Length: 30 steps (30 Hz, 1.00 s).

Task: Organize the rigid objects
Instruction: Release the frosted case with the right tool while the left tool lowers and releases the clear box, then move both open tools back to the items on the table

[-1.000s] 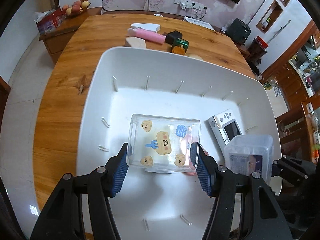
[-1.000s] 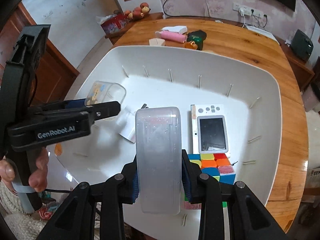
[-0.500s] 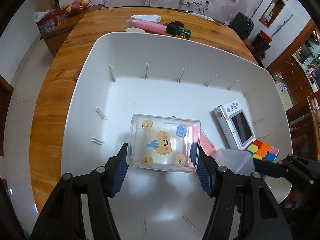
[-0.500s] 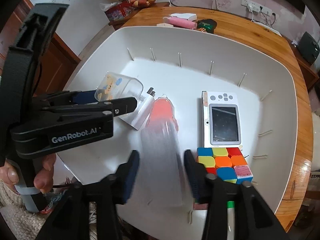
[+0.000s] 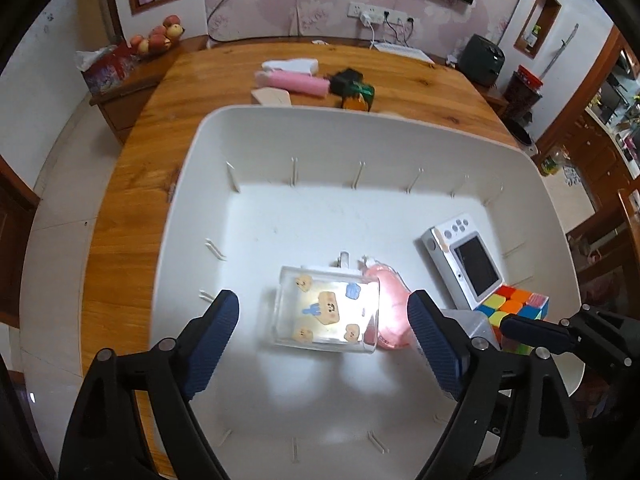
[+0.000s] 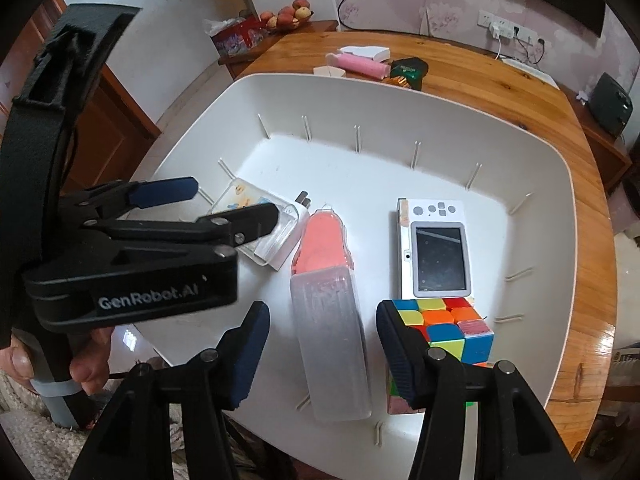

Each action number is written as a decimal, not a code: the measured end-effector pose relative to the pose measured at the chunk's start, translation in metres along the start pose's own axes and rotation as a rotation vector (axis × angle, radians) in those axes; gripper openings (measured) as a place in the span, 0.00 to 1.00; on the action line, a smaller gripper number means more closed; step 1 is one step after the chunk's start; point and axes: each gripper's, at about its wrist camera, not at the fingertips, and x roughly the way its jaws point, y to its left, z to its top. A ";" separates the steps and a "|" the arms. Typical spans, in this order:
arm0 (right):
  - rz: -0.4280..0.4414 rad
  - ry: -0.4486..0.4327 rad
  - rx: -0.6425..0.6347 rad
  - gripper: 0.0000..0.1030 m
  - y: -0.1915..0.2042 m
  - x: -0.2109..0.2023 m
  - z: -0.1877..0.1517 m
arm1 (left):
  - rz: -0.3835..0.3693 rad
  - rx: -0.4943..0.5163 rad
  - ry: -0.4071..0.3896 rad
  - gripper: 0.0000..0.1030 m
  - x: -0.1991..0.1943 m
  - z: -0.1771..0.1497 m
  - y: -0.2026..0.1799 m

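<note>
A large white bin (image 5: pixel 192 184) (image 6: pixel 532 152) stands on the wooden table. A clear box with bear stickers (image 5: pixel 326 314) (image 6: pixel 248 200) lies on its floor. My left gripper (image 5: pixel 324 332) is open, one finger on each side of the box and apart from it. A frosted case (image 6: pixel 332 340) lies in the bin by a pink item (image 6: pixel 324 246) (image 5: pixel 392 304). My right gripper (image 6: pixel 322 344) is open around the case, not touching it. A white handheld console (image 6: pixel 436 252) (image 5: pixel 464 264) and a colour cube (image 6: pixel 452 328) (image 5: pixel 516 308) lie to the right.
Beyond the bin on the table (image 5: pixel 128 216) lie a pink roll (image 5: pixel 292 82) (image 6: pixel 362 64), a white item (image 5: pixel 290 65), a beige block (image 5: pixel 272 97) and a dark green object (image 5: pixel 354 86) (image 6: pixel 408 70). A fruit bowl (image 5: pixel 158 38) stands on a side cabinet.
Both grippers have opened. The sticker box has left my left gripper and the frosted case my right gripper; both now lie on the bin floor.
</note>
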 end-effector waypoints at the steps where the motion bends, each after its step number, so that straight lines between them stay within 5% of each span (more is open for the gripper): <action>1: -0.002 -0.005 0.000 0.55 0.000 -0.002 -0.001 | 0.003 -0.002 -0.008 0.86 -0.002 0.001 0.000; 19: -0.048 -0.133 0.024 0.55 -0.010 -0.031 0.009 | 0.063 0.034 -0.108 0.86 -0.027 0.015 -0.004; 25: -0.108 -0.246 0.040 0.55 -0.024 -0.056 0.028 | 0.086 0.051 -0.166 0.86 -0.049 0.045 0.008; 30: -0.135 -0.248 0.044 0.55 -0.037 -0.070 0.061 | 0.094 0.081 -0.173 0.86 -0.060 0.084 0.021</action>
